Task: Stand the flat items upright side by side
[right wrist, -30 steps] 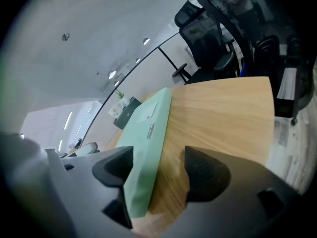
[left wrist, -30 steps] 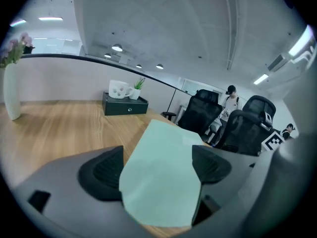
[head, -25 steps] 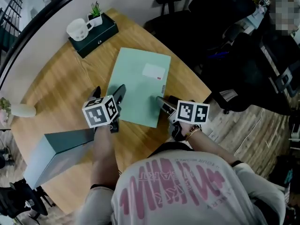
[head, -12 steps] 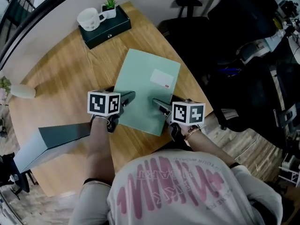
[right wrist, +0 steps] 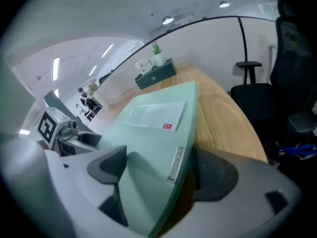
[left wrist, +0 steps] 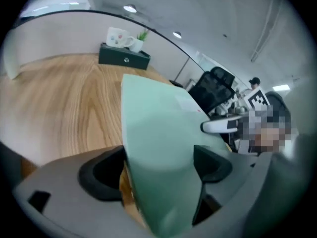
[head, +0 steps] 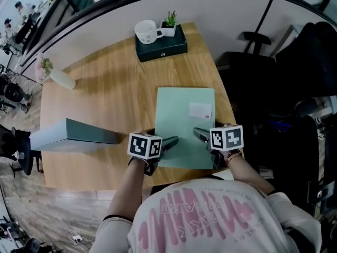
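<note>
A pale green folder with a white label lies flat on the wooden table, near its front right. My left gripper straddles the folder's near left corner; in the left gripper view the folder runs between the jaws, with a sliver of wood showing beside one pad. My right gripper straddles the near right corner. Its jaws have just been opening, and the folder's spine sits between them with a dark gap to one pad. A grey-green file box lies on its side at the left.
A dark box at the table's back carries a white mug and a small plant. A pale bottle-like thing lies at the left edge. A black office chair stands right of the table.
Both grippers have moved in over the folder's near edge, one at each corner. The folder now lies squarer to the table's right edge. The head view has swung round.
</note>
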`<move>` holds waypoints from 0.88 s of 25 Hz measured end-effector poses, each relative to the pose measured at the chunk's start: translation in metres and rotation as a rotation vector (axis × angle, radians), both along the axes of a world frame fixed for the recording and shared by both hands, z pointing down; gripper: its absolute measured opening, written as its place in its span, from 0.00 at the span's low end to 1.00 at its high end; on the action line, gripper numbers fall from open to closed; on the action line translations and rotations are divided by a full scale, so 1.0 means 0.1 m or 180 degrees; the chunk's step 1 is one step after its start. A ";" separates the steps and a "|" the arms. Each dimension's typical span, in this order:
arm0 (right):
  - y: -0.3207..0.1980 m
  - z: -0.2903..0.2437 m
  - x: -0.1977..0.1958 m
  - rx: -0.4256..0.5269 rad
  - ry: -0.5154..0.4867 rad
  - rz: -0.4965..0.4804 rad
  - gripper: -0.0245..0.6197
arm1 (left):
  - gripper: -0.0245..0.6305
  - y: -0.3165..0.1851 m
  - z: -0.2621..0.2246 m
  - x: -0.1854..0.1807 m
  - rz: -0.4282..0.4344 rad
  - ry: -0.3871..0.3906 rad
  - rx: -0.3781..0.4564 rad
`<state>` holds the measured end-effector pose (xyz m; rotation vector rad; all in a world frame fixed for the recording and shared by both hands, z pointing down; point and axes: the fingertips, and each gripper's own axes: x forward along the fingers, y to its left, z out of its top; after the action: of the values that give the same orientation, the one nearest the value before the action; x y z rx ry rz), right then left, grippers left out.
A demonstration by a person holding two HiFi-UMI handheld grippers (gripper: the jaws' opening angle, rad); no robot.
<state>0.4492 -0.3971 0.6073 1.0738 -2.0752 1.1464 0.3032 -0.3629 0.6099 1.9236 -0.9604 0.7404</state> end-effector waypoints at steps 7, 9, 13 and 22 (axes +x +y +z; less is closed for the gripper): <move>0.08 -0.01 -0.05 0.0104 0.0071 -0.0408 0.70 | 0.70 0.21 -0.03 0.01 -0.0904 0.0088 0.0020; 0.17 -0.03 -0.15 0.0068 0.0096 -0.0711 0.70 | 0.69 0.43 -0.04 -0.04 -0.0942 0.0038 -0.0200; 0.50 -0.05 -0.35 -0.0011 0.0154 -0.1109 0.70 | 0.66 0.90 -0.06 -0.18 -0.0923 -0.0021 -0.0264; 1.34 -0.13 -0.90 0.0244 0.0209 -0.1210 0.74 | 0.66 1.79 -0.17 -0.66 -0.1013 -0.0078 0.0308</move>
<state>0.3591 -0.2633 0.5943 0.6959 -2.1652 0.8384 0.2375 -0.1842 0.5931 1.7870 -1.3007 0.5405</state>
